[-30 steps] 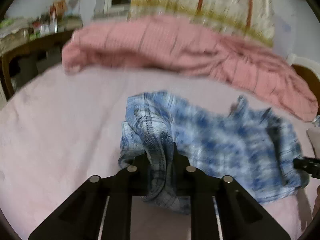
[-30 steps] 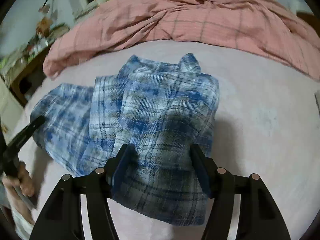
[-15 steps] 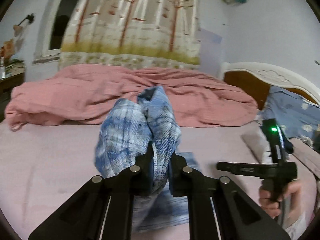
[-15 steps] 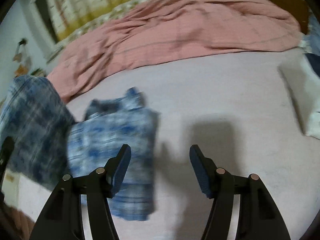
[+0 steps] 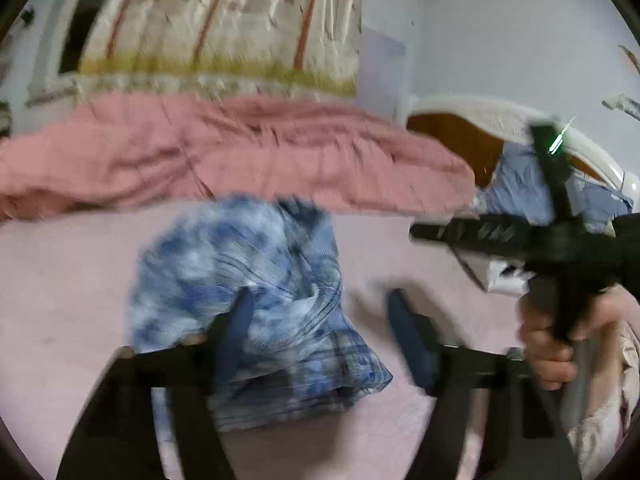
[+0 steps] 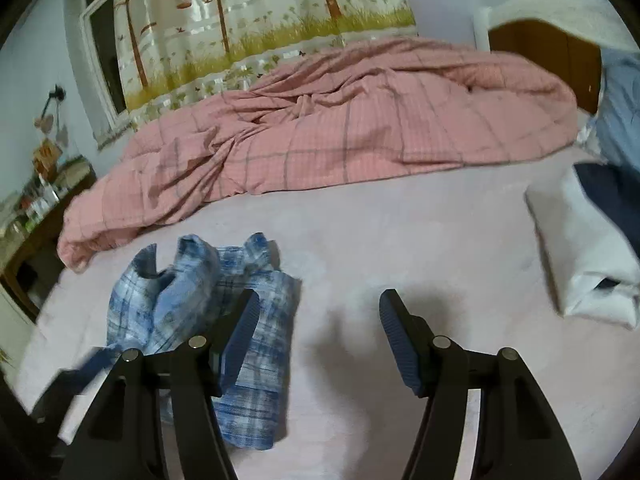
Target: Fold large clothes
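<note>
The left gripper [image 5: 320,312] has just been opening; its jaws stand spread over the blue plaid shirt [image 6: 224,320] on the bed [image 6: 400,240]. The right gripper [image 6: 316,316] is spread, empty. Only its view shows bare sheet beside the shirt, toward the white pillow [image 6: 580,248].

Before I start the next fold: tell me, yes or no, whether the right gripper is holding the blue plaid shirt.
No. The right gripper stands open over bare sheet, and the shirt lies beside its left finger.

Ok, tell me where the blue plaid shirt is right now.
The blue plaid shirt lies bunched on the pink bed sheet, lower left in the right wrist view, just in front of the pink quilt.
</note>
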Available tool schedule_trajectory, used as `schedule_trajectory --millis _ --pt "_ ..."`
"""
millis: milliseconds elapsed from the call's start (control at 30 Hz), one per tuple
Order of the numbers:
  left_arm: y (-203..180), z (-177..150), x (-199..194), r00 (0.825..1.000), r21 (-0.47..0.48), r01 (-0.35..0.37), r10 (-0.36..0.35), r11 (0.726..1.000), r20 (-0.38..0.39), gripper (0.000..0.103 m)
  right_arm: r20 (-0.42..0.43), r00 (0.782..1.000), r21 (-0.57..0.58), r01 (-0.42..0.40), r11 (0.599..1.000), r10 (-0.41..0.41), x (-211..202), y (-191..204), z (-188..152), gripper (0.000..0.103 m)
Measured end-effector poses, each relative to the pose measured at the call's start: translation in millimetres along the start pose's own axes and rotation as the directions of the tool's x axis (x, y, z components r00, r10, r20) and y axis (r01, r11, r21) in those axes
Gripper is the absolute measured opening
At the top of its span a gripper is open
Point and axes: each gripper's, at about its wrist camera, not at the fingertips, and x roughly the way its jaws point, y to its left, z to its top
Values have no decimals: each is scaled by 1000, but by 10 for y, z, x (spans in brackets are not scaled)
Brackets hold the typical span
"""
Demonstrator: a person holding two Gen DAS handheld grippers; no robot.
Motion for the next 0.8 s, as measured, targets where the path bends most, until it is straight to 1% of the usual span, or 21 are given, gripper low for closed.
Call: schedule_trajectory --millis 33,100,167,200,233,267,333,400,433,467,500,533,567,600,633,667,700,733,767,800 --pt "11 30 -107 1000 5 -2 2 1000 16 71 1 1000 7 -6 1000 6 15 9 -9 65" --pt "109 100 -318 998 -2 -21 21 1000 55 72 18 999 2 29 1000 -29 14 37 -28 65" --pt "284 168 -436 991 -35 -75 78 997 107 74 73 991 -24 110 994 -108 -23 86 -49 65" --pt "383 197 -452 987 -60 -108 114 992 117 74 85 991 -32 106 994 -103 -34 103 -56 65" --pt "505 236 -436 984 -86 -132 141 988 110 74 86 994 -34 74 997 -71 -45 120 -66 65" --pt "624 262 -398 982 -105 -149 159 983 99 74 80 997 -34 -4 999 7 -54 156 -72 65" --pt "815 240 -336 969 -128 -223 234 966 81 74 79 991 -51 -102 993 106 -83 269 -91 65" --pt "988 132 -278 955 -152 -273 287 950 79 74 81 985 -152 -141 978 154 -128 479 -147 66" --pt "1063 54 -225 951 -169 -286 300 943 67 74 82 982 -198 -153 968 172 -139 585 -170 67" --pt "1133 -11 -145 953 -183 -288 300 940 39 74 83 976 -249 -177 952 203 -151 731 -213 68" --pt "1181 -66 -59 956 -194 -287 294 938 6 74 82 970 -259 -202 945 230 -144 816 -226 68" --pt "1202 -125 8 953 -205 -298 301 932 -17 72 74 960 -243 -247 938 271 -110 915 -235 68" --pt "1226 -180 52 948 -226 -315 317 922 -31 70 43 949 -213 -297 931 312 -31 1020 -234 68" --pt "1252 -244 84 946 -255 -323 322 911 -46 69 2 945 -190 -321 928 328 65 1119 -231 68" --pt "1277 -306 113 950 -287 -310 304 907 -65 67 -40 949 -175 -316 932 314 169 1215 -222 68" --pt "1280 -338 155 958 -302 -288 277 909 -79 66 -80 961 -161 -274 948 264 301 1306 -205 68" --pt "1277 -368 199 961 -301 -275 257 913 -98 66 -109 974 -137 -214 967 200 427 1357 -186 68" --pt "1270 -373 216 959 -291 -283 262 914 -110 66 -128 977 -106 -182 977 168 511 1363 -182 68" --pt "1256 -372 210 956 -286 -293 271 912 -113 66 -139 973 -73 -197 978 186 550 1339 -202 60" --pt "1261 -367 190 959 -297 -284 263 912 -109 66 -157 964 -58 -226 972 215 564 1318 -239 37"
